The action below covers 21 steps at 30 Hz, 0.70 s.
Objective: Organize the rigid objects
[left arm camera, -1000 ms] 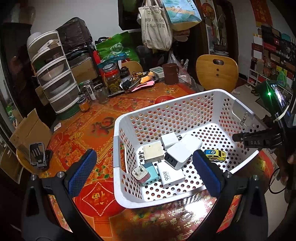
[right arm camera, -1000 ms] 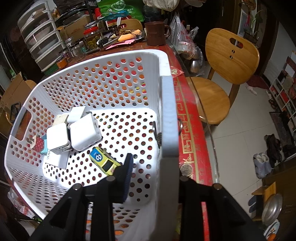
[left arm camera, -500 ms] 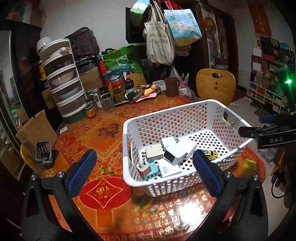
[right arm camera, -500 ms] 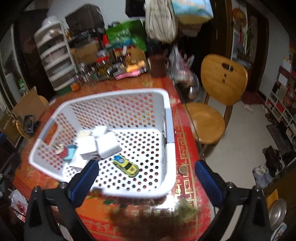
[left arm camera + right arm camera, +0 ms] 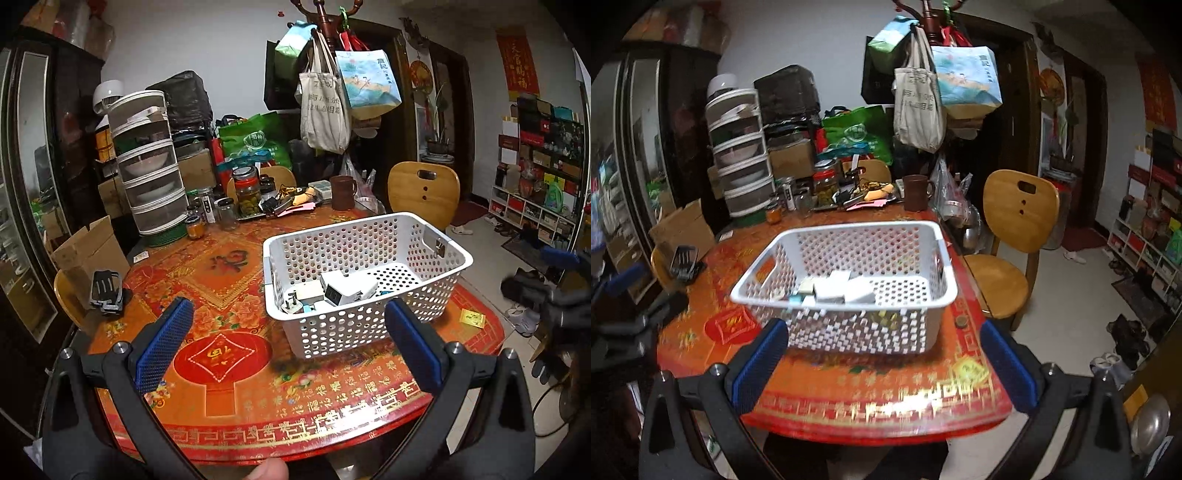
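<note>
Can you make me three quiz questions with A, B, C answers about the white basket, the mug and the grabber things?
1. Where is the white basket?
A. On the red table
B. On the wooden chair
C. On the floor

2. What colour is the mug?
A. Blue
B. Brown
C. Yellow

3. How is the right hand-held gripper?
A. Shut on the basket
B. Shut on a charger
C. Open, holding nothing

Answers: 1 A, the basket stands on the patterned red table. 2 B, the mug at the table's far side is dark brown. 3 C, its blue pads stand wide apart with nothing between them, short of the basket.
</note>
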{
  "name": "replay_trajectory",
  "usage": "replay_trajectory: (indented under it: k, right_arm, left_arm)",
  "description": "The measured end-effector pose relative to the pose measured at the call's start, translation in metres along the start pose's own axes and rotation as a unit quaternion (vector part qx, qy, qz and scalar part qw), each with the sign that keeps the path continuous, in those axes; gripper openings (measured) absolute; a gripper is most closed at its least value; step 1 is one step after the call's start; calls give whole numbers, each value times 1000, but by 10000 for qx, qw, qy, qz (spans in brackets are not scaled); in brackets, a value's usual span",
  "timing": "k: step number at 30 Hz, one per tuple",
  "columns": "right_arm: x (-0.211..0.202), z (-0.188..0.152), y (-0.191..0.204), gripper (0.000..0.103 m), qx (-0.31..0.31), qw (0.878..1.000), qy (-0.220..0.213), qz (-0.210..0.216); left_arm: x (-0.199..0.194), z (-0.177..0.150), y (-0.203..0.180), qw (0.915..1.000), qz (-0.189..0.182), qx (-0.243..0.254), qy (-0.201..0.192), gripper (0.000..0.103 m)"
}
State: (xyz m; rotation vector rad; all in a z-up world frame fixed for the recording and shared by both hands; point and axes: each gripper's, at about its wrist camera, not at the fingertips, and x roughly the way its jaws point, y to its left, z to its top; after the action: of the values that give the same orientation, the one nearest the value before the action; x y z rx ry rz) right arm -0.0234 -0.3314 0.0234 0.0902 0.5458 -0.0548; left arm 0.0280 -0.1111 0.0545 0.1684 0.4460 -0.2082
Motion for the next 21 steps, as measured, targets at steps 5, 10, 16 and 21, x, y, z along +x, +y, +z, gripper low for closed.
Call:
replay_trajectory:
  k: [5,10,16,21]
  right_arm:
    - [-15,-16,-2,103,202,9998,-16,59]
    - [-22,-21,-2,103,166,9999,-47,9]
    - [-19,-22,-1,103,181,9998,-32,34]
    - [-14,-23,1,103,130,9999,35,21]
  left_arm:
    - [-19,-7,5,9995,-167,-279,-16,102]
    - [-23,-13,8,9989,-141,-441,96,102]
    - [-10,-11,6,9985,-178,-447,254,102]
    - [-5,-12,8,9980,-165,-528,291,102]
